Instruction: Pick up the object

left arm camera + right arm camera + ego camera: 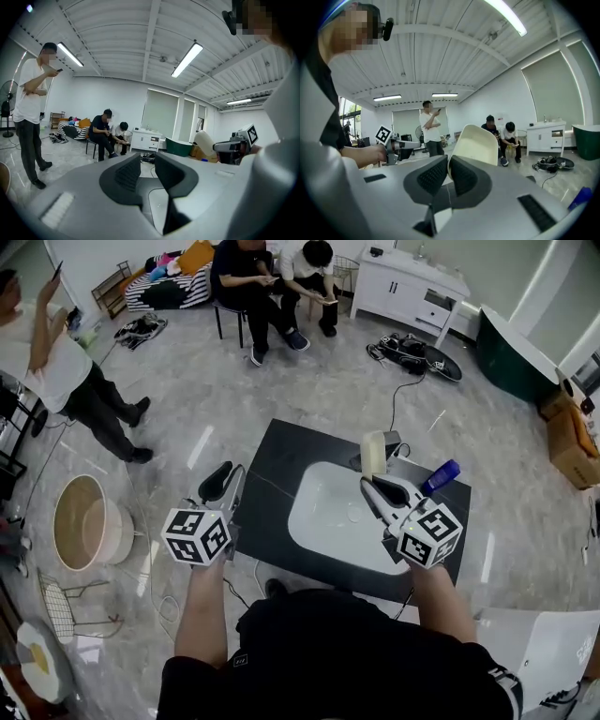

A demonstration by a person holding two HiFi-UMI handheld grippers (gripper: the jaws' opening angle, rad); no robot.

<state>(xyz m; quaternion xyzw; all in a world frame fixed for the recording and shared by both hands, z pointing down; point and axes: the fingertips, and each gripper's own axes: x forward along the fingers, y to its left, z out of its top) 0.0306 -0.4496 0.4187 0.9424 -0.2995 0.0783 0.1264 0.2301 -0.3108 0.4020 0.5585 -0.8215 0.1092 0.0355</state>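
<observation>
- Your right gripper (368, 482) has its fingers (461, 176) pinched on the rim of the cream object (373, 453). The thin wall sits between the ribbed pads.
- Your left gripper (225, 482) has its fingers (123, 174) spread with a narrow gap, and nothing sits between them.
- The dark table (281, 460) lies in front of you. Your left gripper hangs over its left edge and your right gripper over its right half.
- The white basin (323, 521) is set into the middle of that table, between your two grippers.
- A round tan tub (82, 521) stands on the floor well to the left of the table.
- A standing person (56, 371) is at the far left, and two seated people (272, 282) are far across the room, beside a white cabinet (408, 292).
- The cream object is off the table, above the far right rim of the basin. It stands upright from your right jaws, with its open hollow facing the right gripper view.
- A blue bottle (441, 474) lies tilted on the table just right of your right gripper, apart from the cream object.
</observation>
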